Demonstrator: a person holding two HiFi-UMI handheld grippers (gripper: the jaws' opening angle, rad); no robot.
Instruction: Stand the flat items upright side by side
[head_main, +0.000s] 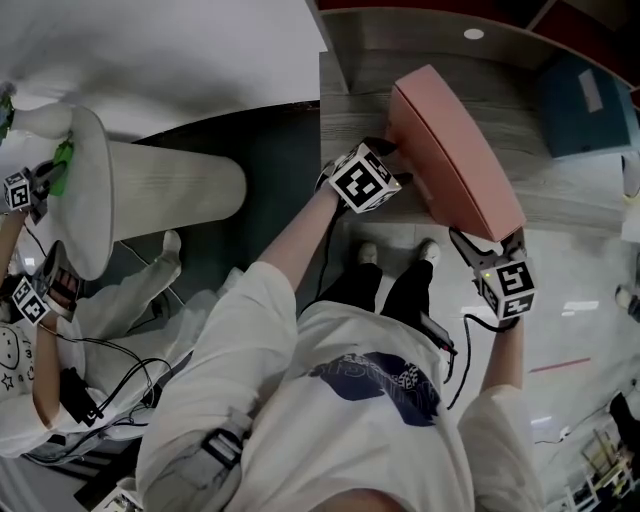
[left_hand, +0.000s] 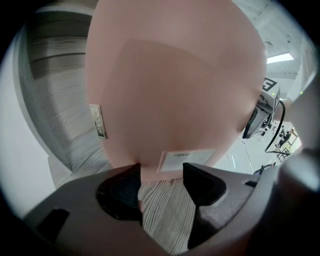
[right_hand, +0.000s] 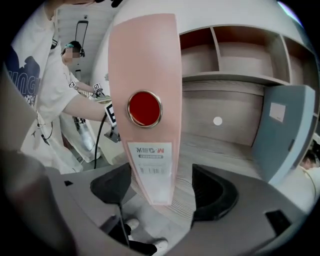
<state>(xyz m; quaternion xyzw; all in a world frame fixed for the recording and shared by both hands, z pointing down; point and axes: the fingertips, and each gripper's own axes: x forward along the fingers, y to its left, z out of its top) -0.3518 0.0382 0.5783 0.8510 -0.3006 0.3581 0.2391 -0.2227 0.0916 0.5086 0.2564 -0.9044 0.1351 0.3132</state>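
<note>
A pink lever-arch binder (head_main: 455, 150) stands on its edge on the grey wooden shelf (head_main: 360, 80), close to the shelf's front edge. Its spine (right_hand: 150, 100) carries a red finger ring and a white label and faces my right gripper (right_hand: 162, 187). That gripper is open, with the spine's lower end between the jaws and a gap on each side. My left gripper (left_hand: 161, 182) is open too. Its tips sit at the lower edge of the binder's broad pink cover (left_hand: 175, 85), beside a white label. In the head view the left gripper (head_main: 392, 152) is at the binder's left face and the right gripper (head_main: 487, 243) at its near end.
A blue-grey folder (right_hand: 285, 135) stands upright on the shelf to the right of the binder (head_main: 585, 100). Open shelf compartments (right_hand: 235, 55) rise behind. Another person with grippers sits by a white round table (head_main: 90, 190) at the far left. The shelf edge drops to the floor by my feet.
</note>
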